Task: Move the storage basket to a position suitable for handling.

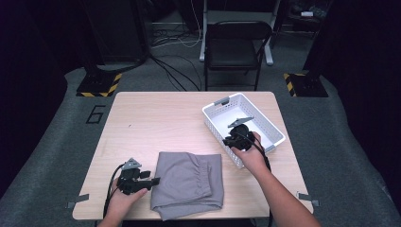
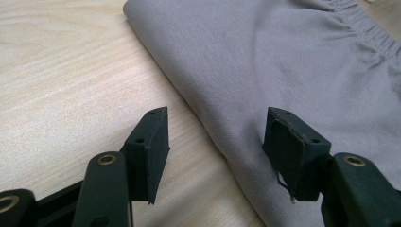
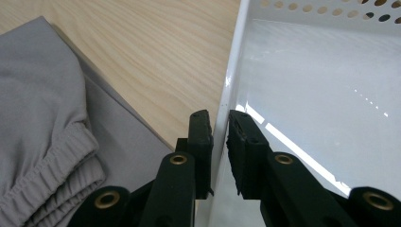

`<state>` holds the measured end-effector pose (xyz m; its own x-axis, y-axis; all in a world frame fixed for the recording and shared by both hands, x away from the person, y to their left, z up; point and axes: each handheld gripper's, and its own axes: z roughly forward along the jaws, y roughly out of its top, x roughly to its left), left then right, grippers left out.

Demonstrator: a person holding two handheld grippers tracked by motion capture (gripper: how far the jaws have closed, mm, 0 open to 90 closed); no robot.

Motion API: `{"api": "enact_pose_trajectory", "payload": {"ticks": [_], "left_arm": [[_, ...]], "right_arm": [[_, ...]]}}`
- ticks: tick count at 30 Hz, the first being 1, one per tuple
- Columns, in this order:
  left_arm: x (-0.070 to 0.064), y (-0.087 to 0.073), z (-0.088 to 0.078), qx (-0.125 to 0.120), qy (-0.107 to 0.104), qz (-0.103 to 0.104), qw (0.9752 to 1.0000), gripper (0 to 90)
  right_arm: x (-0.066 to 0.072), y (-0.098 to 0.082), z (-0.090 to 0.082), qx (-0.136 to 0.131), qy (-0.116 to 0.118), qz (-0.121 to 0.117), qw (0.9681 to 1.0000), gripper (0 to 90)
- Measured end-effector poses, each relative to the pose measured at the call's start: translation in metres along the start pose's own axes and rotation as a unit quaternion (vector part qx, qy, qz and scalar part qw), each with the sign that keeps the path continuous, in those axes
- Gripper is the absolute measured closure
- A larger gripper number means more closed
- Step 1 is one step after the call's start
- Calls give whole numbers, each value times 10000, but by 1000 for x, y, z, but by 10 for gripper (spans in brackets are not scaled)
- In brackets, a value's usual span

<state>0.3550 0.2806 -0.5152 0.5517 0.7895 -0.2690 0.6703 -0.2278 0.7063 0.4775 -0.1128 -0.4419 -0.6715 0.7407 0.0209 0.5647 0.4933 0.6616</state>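
A folded grey garment [image 1: 189, 182] with an elastic waistband lies at the table's front middle. My left gripper [image 1: 156, 179] rests beside its left edge, open; in the left gripper view [image 2: 217, 151] one pad hangs over the cloth [image 2: 283, 56] and the other over bare wood, neither touching. A white perforated basket [image 1: 215, 126] stands at the right. My right gripper [image 1: 231, 141] is at its near-left wall. The right gripper view [image 3: 220, 137] has the two pads pressed on either side of that thin white wall [image 3: 236, 56], with the garment [image 3: 38, 94] off to the left.
The light wooden table [image 1: 156, 118] has bare room across its back and left. A black folding chair [image 1: 236, 47] stands beyond the far edge, with cables on the floor. Nothing lies inside the basket.
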Motion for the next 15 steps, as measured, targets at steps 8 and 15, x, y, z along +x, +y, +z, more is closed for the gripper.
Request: {"api": "enact_pose_trajectory", "payload": {"ticks": [8, 15], "left_arm": [[1, 0, 1, 16, -18, -65, 10000, 411], [2, 0, 1, 29, -52, -117, 9999, 408]], "right_arm": [[-3, 7, 5, 30, 83, 82, 9999, 811], [3, 16, 10, 133, 361, -363, 9986, 842]]}}
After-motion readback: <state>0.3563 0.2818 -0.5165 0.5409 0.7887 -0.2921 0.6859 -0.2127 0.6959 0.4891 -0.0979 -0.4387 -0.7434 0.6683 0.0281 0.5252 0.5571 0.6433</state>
